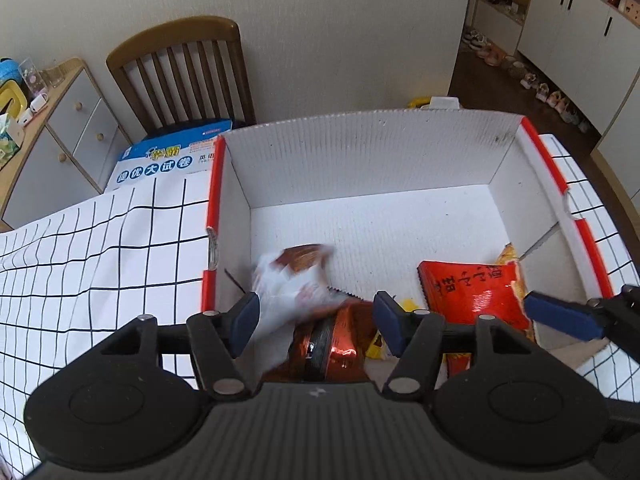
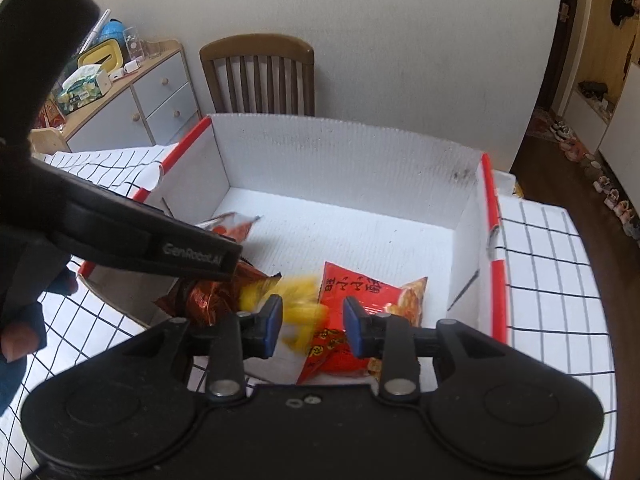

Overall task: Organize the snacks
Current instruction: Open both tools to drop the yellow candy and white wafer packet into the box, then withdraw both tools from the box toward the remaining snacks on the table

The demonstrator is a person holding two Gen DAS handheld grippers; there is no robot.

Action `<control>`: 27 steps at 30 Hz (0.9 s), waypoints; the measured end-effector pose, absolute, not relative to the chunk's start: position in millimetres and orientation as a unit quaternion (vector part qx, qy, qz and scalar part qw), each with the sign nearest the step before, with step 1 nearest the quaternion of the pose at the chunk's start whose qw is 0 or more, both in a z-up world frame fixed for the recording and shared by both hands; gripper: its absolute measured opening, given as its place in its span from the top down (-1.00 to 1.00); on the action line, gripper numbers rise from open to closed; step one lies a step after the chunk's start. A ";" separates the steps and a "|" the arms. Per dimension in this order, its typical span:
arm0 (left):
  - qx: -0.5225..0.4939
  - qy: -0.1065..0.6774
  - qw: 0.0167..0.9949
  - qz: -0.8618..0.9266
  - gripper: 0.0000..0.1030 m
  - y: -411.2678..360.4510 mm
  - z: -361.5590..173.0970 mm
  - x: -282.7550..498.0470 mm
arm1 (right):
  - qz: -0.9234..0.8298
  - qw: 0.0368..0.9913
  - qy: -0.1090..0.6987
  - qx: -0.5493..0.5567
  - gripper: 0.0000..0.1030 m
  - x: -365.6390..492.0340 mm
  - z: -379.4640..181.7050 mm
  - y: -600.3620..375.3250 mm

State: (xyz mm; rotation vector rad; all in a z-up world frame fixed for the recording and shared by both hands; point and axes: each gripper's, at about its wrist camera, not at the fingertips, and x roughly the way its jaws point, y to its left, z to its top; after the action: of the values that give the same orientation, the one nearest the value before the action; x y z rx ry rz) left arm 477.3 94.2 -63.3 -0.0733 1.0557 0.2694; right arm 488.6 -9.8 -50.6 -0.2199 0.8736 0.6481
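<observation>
Left gripper (image 1: 314,322) jaws wide, empty; right gripper (image 2: 313,326) likewise. Blurred white packet (image 1: 294,280) in box (image 1: 360,152), long axis running 7 to 1 o'clock.

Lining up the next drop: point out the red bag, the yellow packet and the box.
red bag (image 2: 356,292): right wrist view, printed front.
yellow packet (image 2: 298,308): right wrist view, blurred middle.
box (image 1: 360,152): left wrist view, far inner wall.
</observation>
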 end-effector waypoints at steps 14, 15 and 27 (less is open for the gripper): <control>-0.041 0.462 0.880 0.103 -0.21 83.8 -7.6 414.3 | 0.294 0.876 0.373 -0.080 -0.33 446.1 3.2 -38.2; -0.040 0.459 0.882 0.102 -0.21 82.7 -3.7 409.2 | 0.295 0.877 0.371 -0.077 -0.37 442.6 6.0 -39.9; -0.044 0.418 0.903 0.094 -0.21 73.6 38.0 344.4 | 0.295 0.888 0.346 -0.059 -0.64 392.3 38.1 -58.8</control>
State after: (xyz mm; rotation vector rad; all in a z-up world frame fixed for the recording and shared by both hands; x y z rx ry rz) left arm 344.4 73.6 38.0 -0.0907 0.8640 0.1934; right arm 392.3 -58.8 38.1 -0.1221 0.7196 0.6139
